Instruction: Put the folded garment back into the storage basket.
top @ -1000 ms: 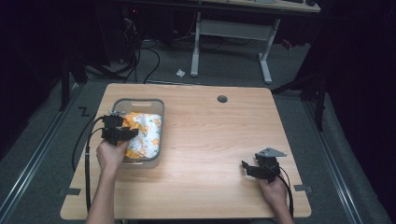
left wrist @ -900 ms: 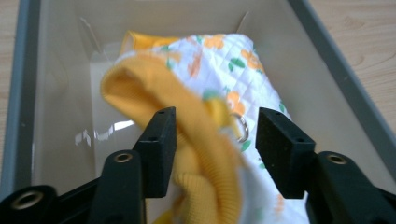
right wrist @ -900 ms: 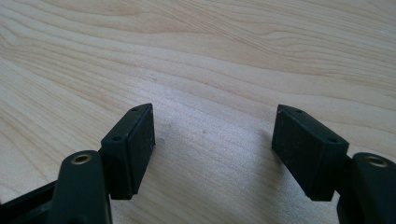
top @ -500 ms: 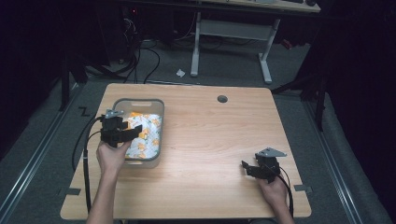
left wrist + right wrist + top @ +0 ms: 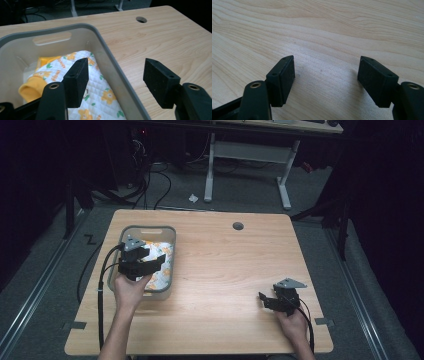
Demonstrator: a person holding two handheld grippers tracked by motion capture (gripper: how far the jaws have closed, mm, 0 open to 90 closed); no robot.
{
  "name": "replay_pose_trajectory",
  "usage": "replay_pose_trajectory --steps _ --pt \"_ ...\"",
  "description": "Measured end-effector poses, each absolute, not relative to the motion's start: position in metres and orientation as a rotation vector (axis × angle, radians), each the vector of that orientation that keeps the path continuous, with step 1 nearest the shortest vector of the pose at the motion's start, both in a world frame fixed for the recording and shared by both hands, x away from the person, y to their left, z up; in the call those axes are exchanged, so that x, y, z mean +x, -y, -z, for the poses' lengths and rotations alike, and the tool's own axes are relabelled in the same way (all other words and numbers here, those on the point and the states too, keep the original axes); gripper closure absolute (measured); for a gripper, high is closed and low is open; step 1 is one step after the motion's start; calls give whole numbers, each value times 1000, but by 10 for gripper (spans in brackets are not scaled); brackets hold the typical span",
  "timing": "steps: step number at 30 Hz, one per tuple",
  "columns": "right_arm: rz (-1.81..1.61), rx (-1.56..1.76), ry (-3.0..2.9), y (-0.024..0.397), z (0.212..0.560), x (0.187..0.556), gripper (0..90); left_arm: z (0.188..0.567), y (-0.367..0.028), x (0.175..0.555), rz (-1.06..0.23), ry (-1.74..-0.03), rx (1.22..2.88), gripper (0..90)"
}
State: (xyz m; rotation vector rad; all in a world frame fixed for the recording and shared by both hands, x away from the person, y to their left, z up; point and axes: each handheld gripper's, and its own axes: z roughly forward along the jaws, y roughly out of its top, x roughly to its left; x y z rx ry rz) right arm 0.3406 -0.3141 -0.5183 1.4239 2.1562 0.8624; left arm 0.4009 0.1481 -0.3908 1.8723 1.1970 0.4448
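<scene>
Bin: grey plastic bin (image 5: pixel 170 232) on the left part of the wooden table (image 5: pixel 225 270).
Contents: white quilted cloth (image 5: pixel 100 95) with an orange flower print, lying inside the bin.
Left gripper (image 5: pixel 157 262): jaws wide apart, straddling the bin's near wall, holding nothing.
Right gripper (image 5: pixel 264 300): jaws wide, empty, low over bare table, well apart from the bin.

The high view looks forward and down from above the person's side, taking in the whole table (image 5: pixel 220 270) from some distance. The left gripper view sits close over the grey bin (image 5: pixel 117 72), facing toward the cable hole (image 5: pixel 141 19) at 1 o'clock; the high view shares both the bin (image 5: pixel 167 232) and the hole (image 5: pixel 238 226). The right gripper view looks down at bare tabletop (image 5: pixel 324 30) from very near.
</scene>
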Motion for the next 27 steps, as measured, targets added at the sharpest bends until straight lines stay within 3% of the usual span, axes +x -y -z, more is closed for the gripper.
replay_pose_trajectory --steps 27 --pt "-862 1424 -2156 314 518 340 304 386 -113 382 -389 -1091 1878 366"
